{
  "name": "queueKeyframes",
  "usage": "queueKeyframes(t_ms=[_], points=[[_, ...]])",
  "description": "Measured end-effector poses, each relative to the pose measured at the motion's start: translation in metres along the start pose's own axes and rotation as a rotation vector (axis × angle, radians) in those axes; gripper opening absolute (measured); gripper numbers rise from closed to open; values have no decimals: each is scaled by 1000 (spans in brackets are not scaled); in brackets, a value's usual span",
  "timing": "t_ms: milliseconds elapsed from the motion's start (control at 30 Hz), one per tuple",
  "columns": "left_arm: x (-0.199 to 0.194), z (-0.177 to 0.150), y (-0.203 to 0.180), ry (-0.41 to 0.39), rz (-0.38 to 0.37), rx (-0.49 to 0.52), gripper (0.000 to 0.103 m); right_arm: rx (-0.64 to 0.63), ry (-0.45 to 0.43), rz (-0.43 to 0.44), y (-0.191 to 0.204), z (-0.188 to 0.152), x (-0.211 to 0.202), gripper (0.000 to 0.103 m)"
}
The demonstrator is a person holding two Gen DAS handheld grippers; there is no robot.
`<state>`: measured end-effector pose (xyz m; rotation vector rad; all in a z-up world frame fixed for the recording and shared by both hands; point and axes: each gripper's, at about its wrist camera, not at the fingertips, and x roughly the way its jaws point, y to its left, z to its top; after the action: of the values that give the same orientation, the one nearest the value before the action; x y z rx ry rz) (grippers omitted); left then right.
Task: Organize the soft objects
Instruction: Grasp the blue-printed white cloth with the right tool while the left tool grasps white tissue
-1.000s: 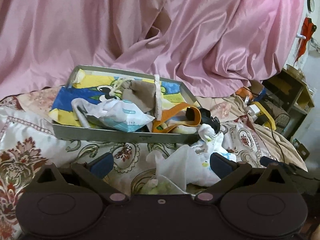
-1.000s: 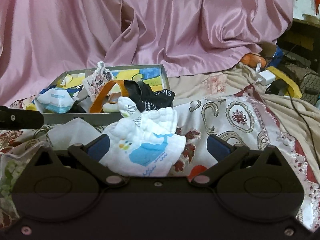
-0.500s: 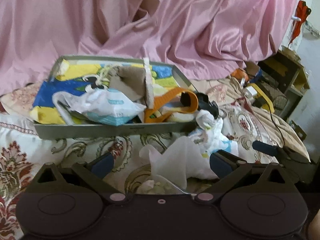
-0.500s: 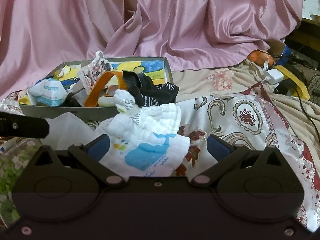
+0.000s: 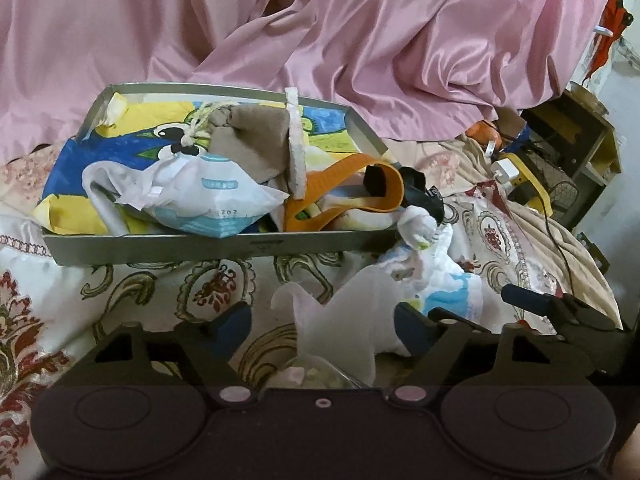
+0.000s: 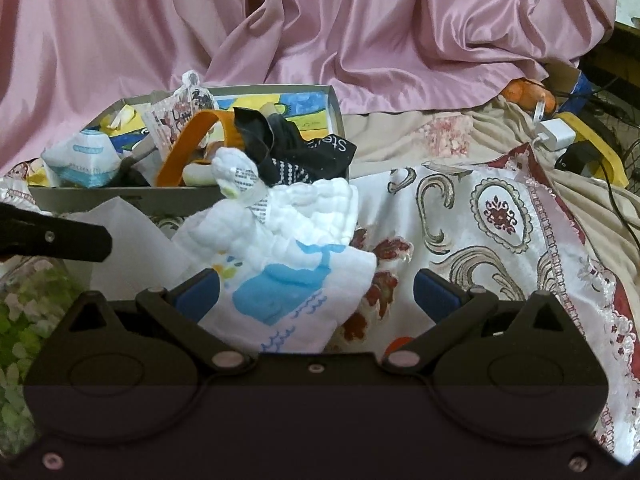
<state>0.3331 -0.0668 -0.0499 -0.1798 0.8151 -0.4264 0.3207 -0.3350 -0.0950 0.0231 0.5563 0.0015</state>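
Note:
A grey tray point(image 5: 200, 242) point(image 6: 120, 194) on the bed holds several soft things: a white and blue packet point(image 5: 208, 200) point(image 6: 86, 160), a tan cloth point(image 5: 256, 140), an orange strap point(image 5: 344, 188) point(image 6: 192, 140) and a black cloth point(image 6: 296, 152). A white quilted cloth with a blue whale print point(image 6: 288, 264) point(image 5: 444, 284) lies in front of the tray. My right gripper point(image 6: 316, 292) is open around its near end. My left gripper point(image 5: 322, 322) is open around a clear plastic bag point(image 5: 344, 308) point(image 6: 128, 240) beside that cloth.
A pink satin drape point(image 5: 360, 40) hangs behind the tray. The bedcover point(image 6: 480, 220) has a red and gold print. A white charger point(image 6: 556, 134), cables and a yellow object point(image 5: 524, 180) lie at the right, by a shelf point(image 5: 572, 148).
Both grippers have moved forward and a little nearer the tray. The whale cloth sits deeper between the right fingers. Both stay open.

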Motion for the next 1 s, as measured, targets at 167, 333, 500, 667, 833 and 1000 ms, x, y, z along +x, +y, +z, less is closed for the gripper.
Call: queueKeyframes(t_ms=[167,333,500,667,833,1000], points=[[4,-2,2,15,-6,-19,69,-17,17,-2,2,1,6,103],[6,-2,2,22,0,-26,57,-11,24,-7,2,1,7,103],[7,-3,2,13,2,-36,40,86,68,30,-8,1,12,102],[5,-5,1,-13,8,-34,23,84,66,12,-8,-2,14,91],[1,-8,1,-49,6,-32,13,58,70,7,-2,-3,14,82],[-5,-13,-2,-97,36,-25,11,3,63,13,6,-3,14,72]])
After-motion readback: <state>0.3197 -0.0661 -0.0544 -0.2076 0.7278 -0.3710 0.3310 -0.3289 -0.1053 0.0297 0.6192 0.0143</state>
